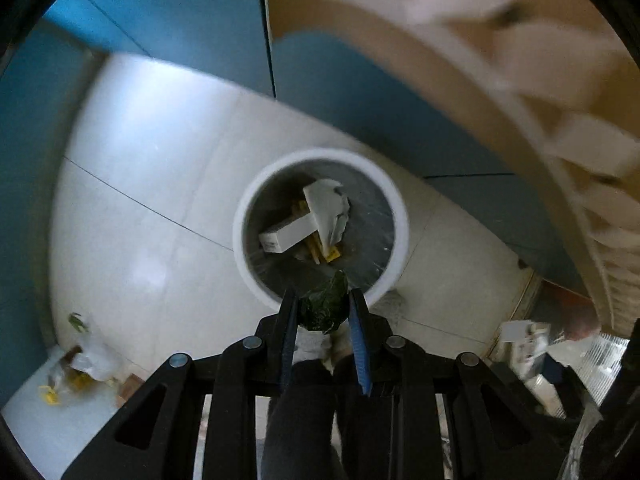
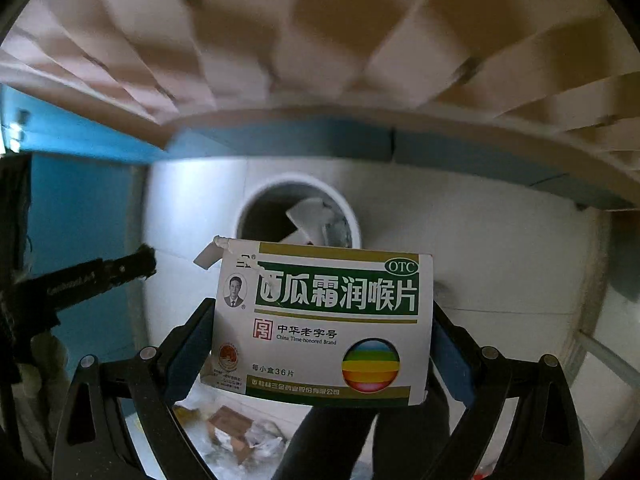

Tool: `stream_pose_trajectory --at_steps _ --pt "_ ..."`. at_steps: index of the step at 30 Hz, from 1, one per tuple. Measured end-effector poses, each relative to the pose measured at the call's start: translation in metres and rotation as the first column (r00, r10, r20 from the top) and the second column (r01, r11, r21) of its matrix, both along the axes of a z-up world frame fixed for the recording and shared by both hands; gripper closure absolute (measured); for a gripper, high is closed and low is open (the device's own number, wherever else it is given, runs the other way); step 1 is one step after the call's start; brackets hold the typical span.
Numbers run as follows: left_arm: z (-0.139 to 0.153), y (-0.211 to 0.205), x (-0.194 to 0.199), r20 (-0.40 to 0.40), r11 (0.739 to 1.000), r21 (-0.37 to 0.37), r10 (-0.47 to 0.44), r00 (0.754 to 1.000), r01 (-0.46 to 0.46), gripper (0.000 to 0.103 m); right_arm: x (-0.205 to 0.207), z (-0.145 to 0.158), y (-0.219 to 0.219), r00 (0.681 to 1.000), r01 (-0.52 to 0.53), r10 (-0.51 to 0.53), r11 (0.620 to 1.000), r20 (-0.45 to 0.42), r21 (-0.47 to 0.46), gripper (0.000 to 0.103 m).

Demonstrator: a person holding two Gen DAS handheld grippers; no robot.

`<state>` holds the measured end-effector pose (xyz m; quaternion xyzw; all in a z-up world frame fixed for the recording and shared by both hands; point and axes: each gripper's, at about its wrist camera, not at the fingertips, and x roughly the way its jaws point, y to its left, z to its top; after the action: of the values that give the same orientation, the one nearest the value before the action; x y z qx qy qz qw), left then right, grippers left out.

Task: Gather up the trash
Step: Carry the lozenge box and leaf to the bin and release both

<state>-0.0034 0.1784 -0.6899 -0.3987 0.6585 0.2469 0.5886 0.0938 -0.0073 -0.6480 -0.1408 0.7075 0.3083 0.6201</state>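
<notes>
- The left claw (image 1: 323,316) pinches a dark wrapper (image 1: 324,306) over the bin (image 1: 320,224), poised to drop it.
- The right claw (image 2: 322,336) grips a box (image 2: 324,324) by its sides, short of the bin (image 2: 298,216).

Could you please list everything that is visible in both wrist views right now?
Bin: one, white rim, grey liner, on the floor below both grippers.
Trash in bin: white box, crumpled white paper, yellow scraps.
Wrapper: one, dark green, clamped in the left gripper over the bin's edge.
Medicine box: one, white and green, gripped by the right gripper.
Loose trash: one blurred pile on the floor, left.
Walls: blue.
Person's legs: dark trousers, behind the grippers.
</notes>
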Motion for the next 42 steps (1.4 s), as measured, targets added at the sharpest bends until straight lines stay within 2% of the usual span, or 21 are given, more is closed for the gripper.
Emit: stream_pose_trajectory --at_steps 2,6,11,13,15,16,19,20,21,26,32,36,42 --pt "-0.039 0.003 0.000 -0.006 0.999 -0.040 0.004 1.000 -0.004 0.081 -0.003 -0.041 0.012 1.000 -0.030 0.030 0.999 -0.010 -0.022 0.005" --pt "-0.084 0.007 -0.003 -0.037 0.997 -0.069 -0.019 0.999 0.017 0.081 -0.009 -0.105 0.033 0.995 -0.094 0.093 0.994 -0.023 -0.052 0.005" --pt "-0.111 0.016 -0.011 -0.034 0.994 -0.109 0.001 0.999 -0.004 0.078 -0.013 -0.156 0.048 0.991 -0.126 0.123 0.989 -0.050 -0.076 0.005" --pt "-0.112 0.020 -0.012 -0.022 0.993 -0.117 -0.001 1.000 -0.002 0.068 -0.013 -0.168 0.054 0.990 -0.132 0.127 0.988 -0.065 -0.083 0.005" --pt "-0.109 0.025 -0.014 -0.012 0.995 -0.100 0.004 1.000 -0.005 0.030 -0.016 -0.175 0.055 0.989 -0.134 0.127 0.987 -0.079 -0.089 0.004" --pt "-0.105 0.027 -0.015 -0.004 0.996 -0.091 0.008 1.000 -0.009 0.025 -0.018 -0.178 0.056 0.988 -0.133 0.125 0.987 -0.089 -0.086 0.003" --pt "-0.099 0.033 -0.018 -0.003 0.997 -0.070 0.021 1.000 -0.021 0.016 -0.021 -0.180 0.063 0.986 -0.147 0.141 0.987 -0.086 -0.069 0.000" --pt "-0.098 0.035 -0.019 -0.009 0.998 -0.063 0.023 1.000 -0.023 0.007 -0.022 -0.180 0.066 0.986 -0.155 0.150 0.986 -0.078 -0.064 0.000" --pt "-0.095 0.036 -0.021 -0.015 0.998 -0.054 0.025 1.000 -0.026 0.003 -0.023 -0.179 0.068 0.984 -0.162 0.157 0.985 -0.082 -0.057 0.000" --pt "-0.078 0.037 -0.030 -0.025 0.999 -0.002 0.037 0.999 -0.037 0.003 -0.027 -0.176 0.076 0.981 -0.188 0.183 0.980 -0.069 -0.066 0.000" --pt "-0.044 0.026 -0.039 -0.064 0.992 0.124 0.005 0.998 0.003 0.003 -0.029 -0.163 0.075 0.979 -0.203 0.203 0.974 -0.018 -0.102 0.000" --pt "-0.012 0.013 -0.045 -0.071 0.985 0.172 -0.019 0.997 0.030 0.003 -0.027 -0.137 0.065 0.978 -0.199 0.205 0.971 0.035 -0.131 0.000" --pt "0.047 -0.009 -0.052 -0.053 0.979 0.197 -0.041 0.998 0.050 0.003 -0.026 -0.070 0.052 0.970 -0.205 0.220 0.969 0.103 -0.138 0.000"
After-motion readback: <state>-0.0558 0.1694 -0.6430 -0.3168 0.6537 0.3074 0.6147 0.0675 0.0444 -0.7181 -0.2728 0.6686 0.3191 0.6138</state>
